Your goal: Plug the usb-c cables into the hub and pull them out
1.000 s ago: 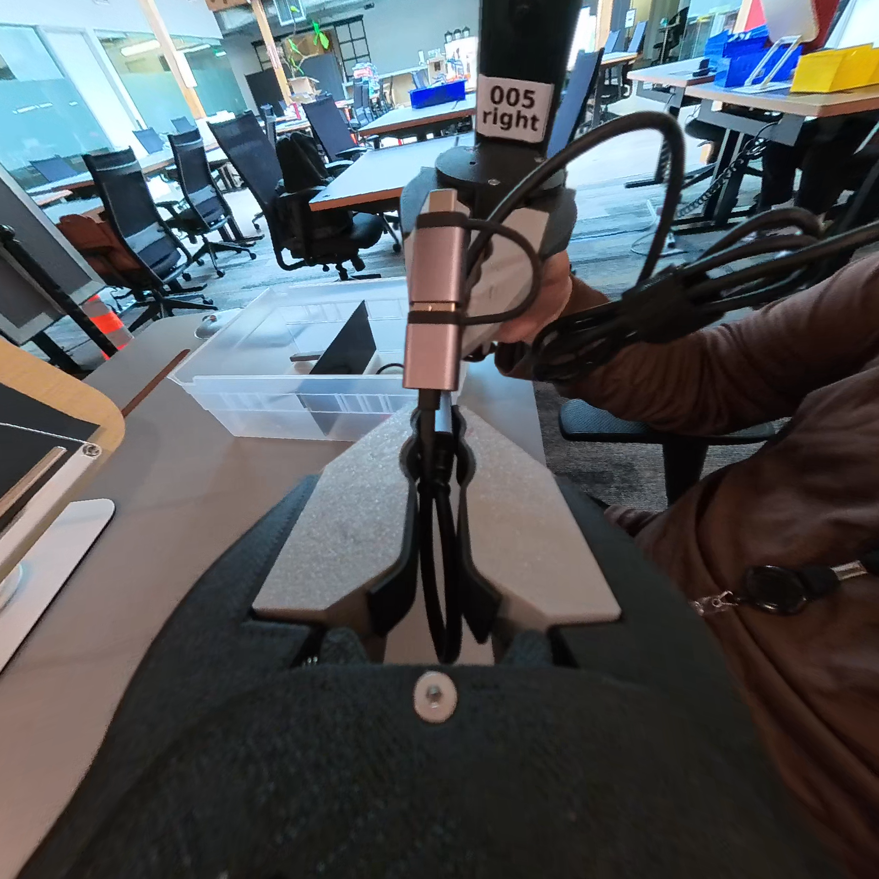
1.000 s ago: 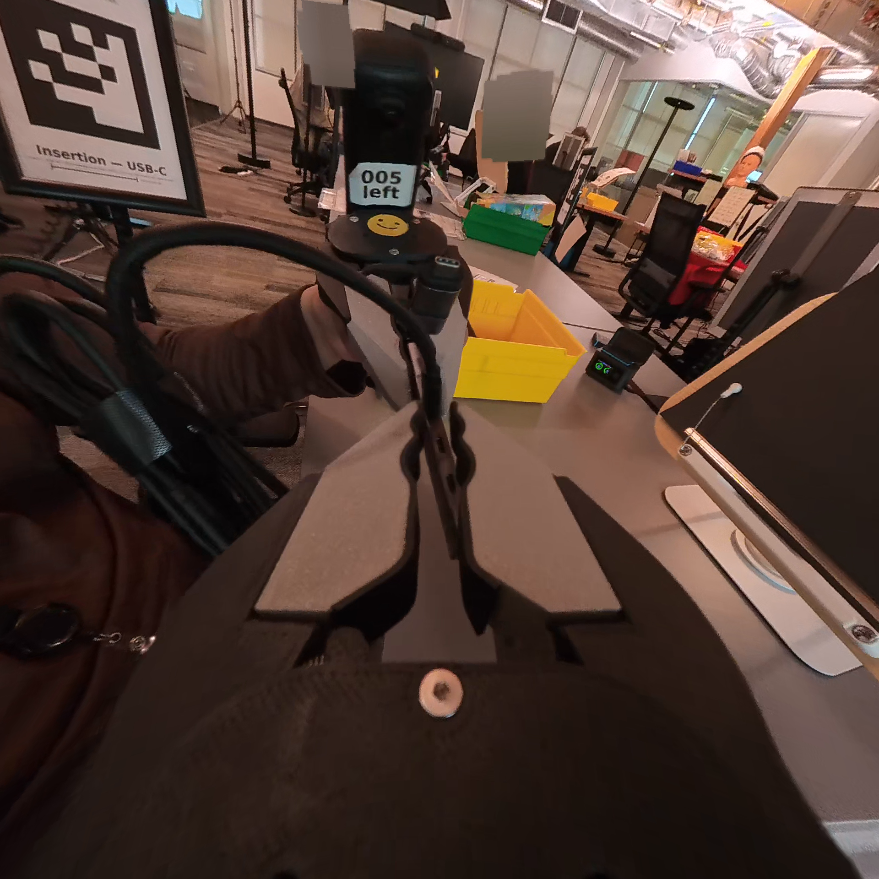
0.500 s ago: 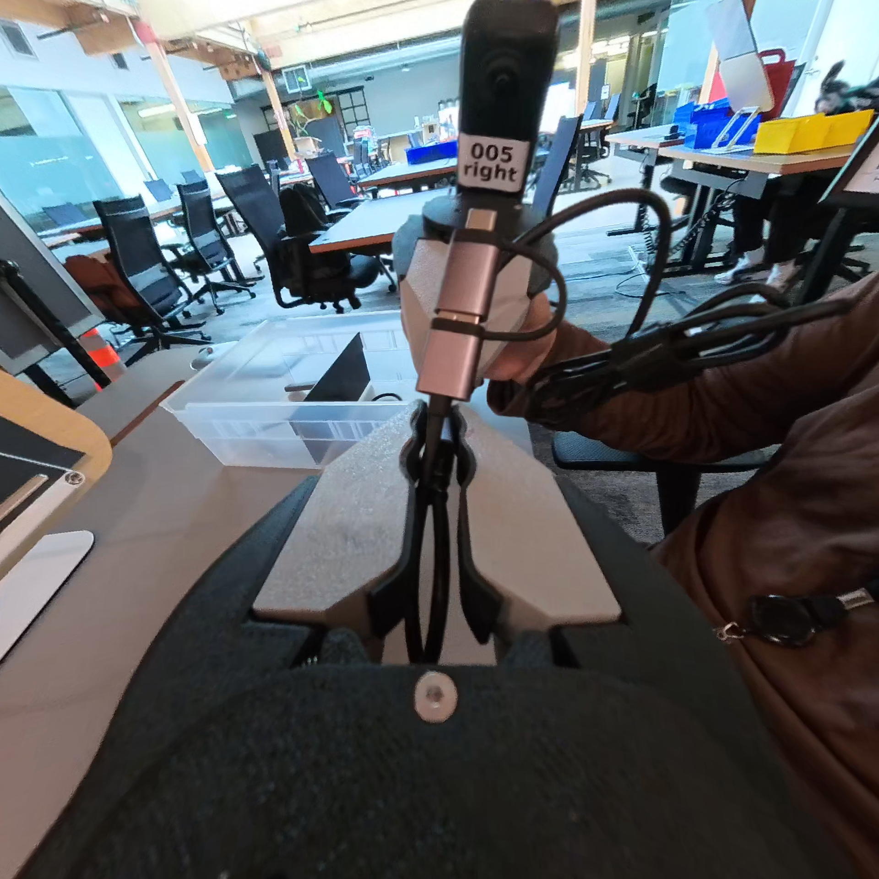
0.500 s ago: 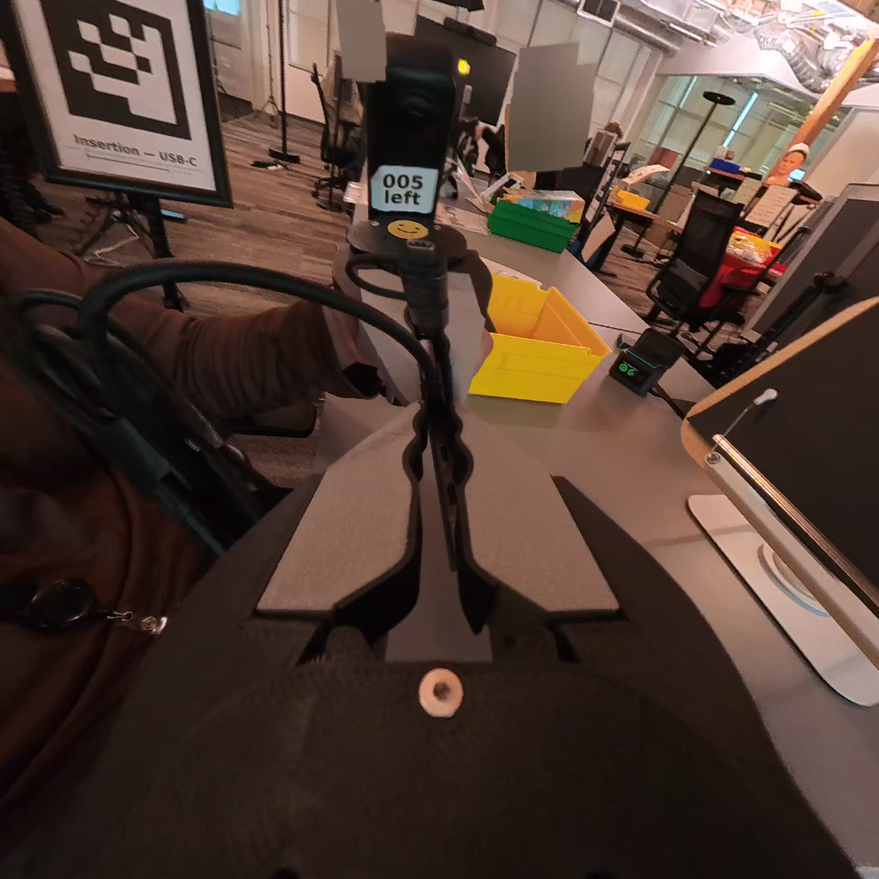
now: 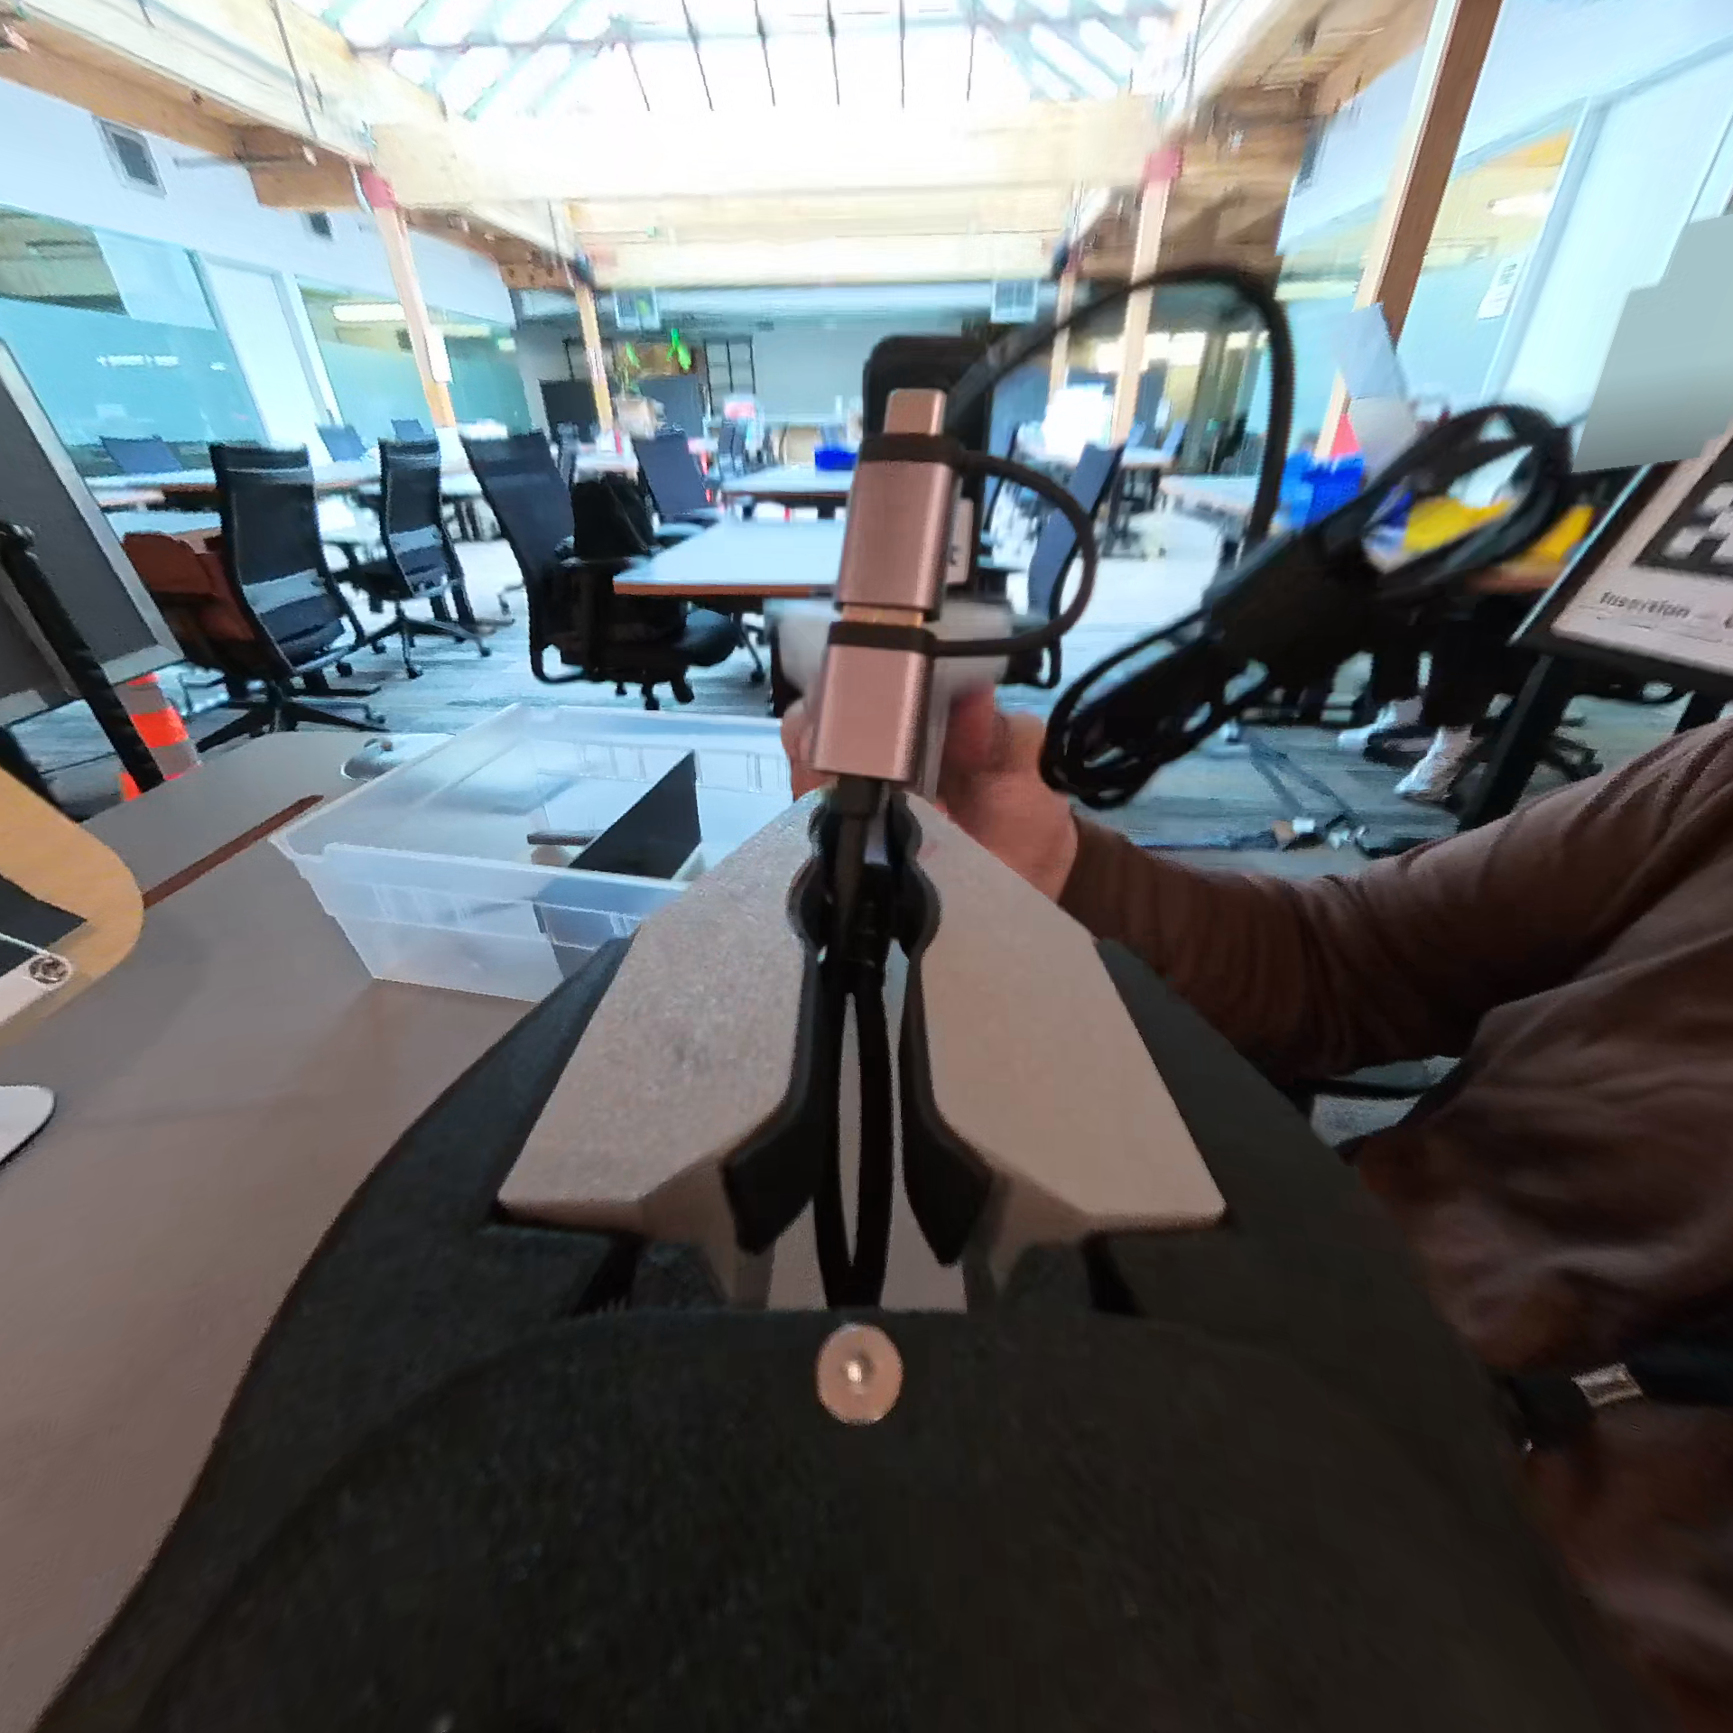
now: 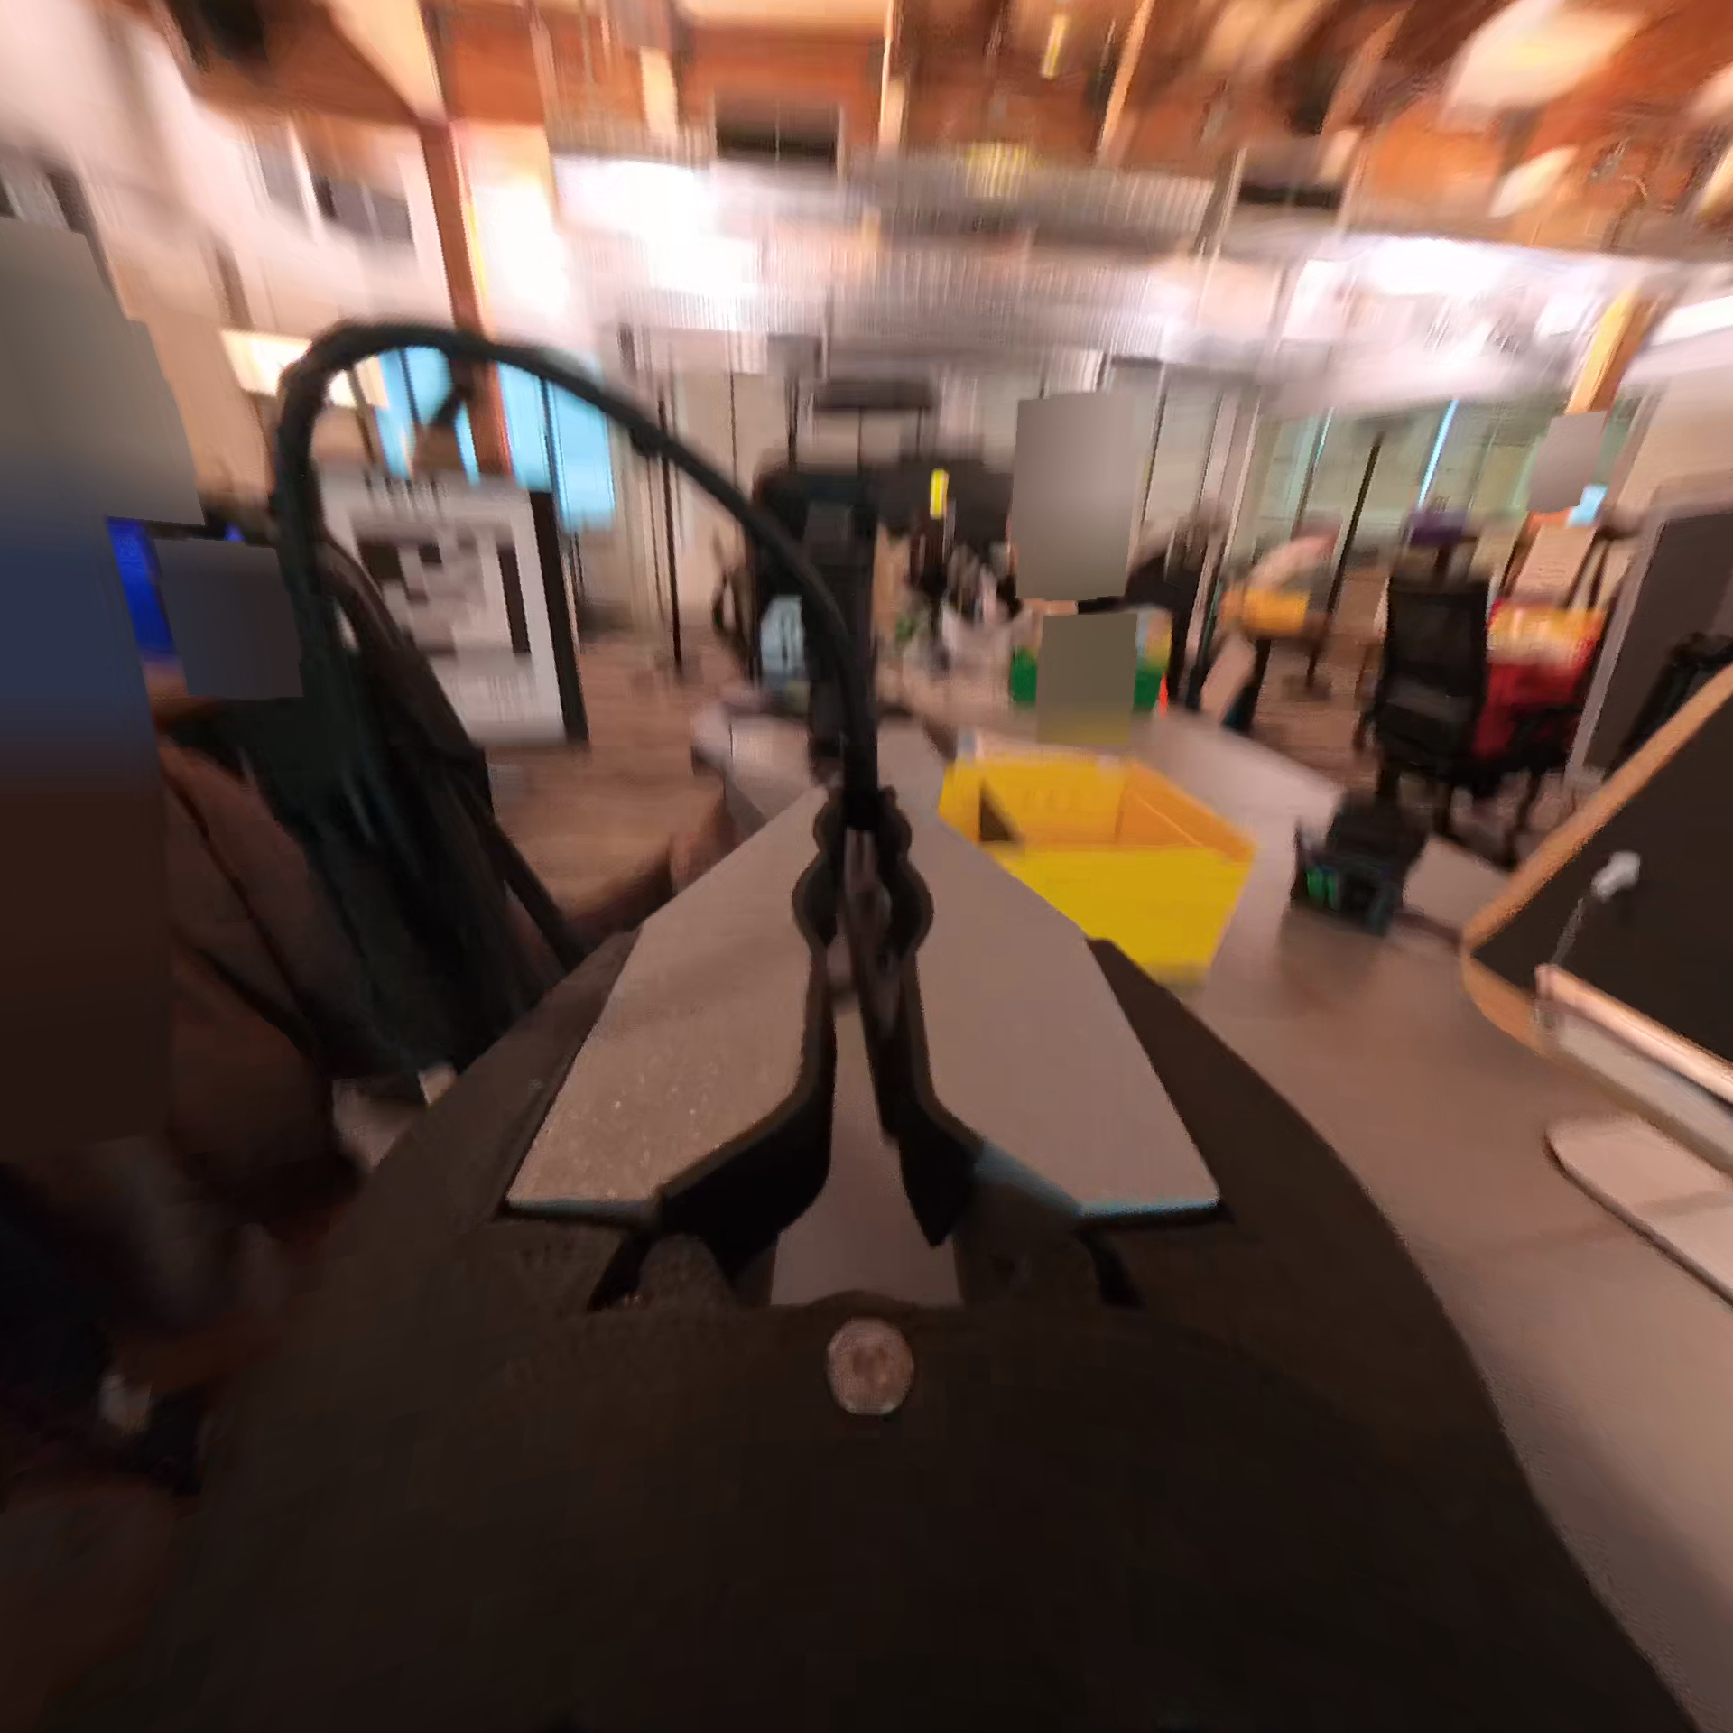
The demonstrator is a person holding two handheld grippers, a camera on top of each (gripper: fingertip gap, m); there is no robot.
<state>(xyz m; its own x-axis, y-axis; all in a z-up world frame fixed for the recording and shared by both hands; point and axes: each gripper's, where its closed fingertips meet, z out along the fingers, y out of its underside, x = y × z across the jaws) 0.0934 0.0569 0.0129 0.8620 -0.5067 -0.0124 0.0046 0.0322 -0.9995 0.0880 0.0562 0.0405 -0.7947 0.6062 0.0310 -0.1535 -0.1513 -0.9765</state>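
Observation:
In the left wrist view my left gripper (image 5: 863, 835) is shut on the black lead of the grey metal hub (image 5: 881, 600), which stands upright just above the fingertips. A hand (image 5: 1003, 797) holds the right gripper close behind the hub, mostly hidden by it. A black usb-c cable (image 5: 1257, 309) arcs up from there to a tied bundle (image 5: 1313, 600) on the right. The hub's top end shows no plug. In the blurred right wrist view my right gripper (image 6: 863, 844) is shut on the black cable (image 6: 731, 497), which loops up and left. The left gripper (image 6: 825, 581) is a dark blur beyond.
A clear plastic bin (image 5: 469, 844) stands on the grey table (image 5: 234, 1032) ahead of the left gripper. A yellow bin (image 6: 1107, 872) and a small black device with a green display (image 6: 1341, 881) stand ahead of the right gripper. A wood-edged panel (image 6: 1632, 891) stands at the right. The person's brown sleeve (image 5: 1407, 900) crosses the right side.
Both grippers have tilted upward. The right gripper is moving fast, so its view has blurred. The cable loop and bundle have swung up and to the right. Both jaws stay shut.

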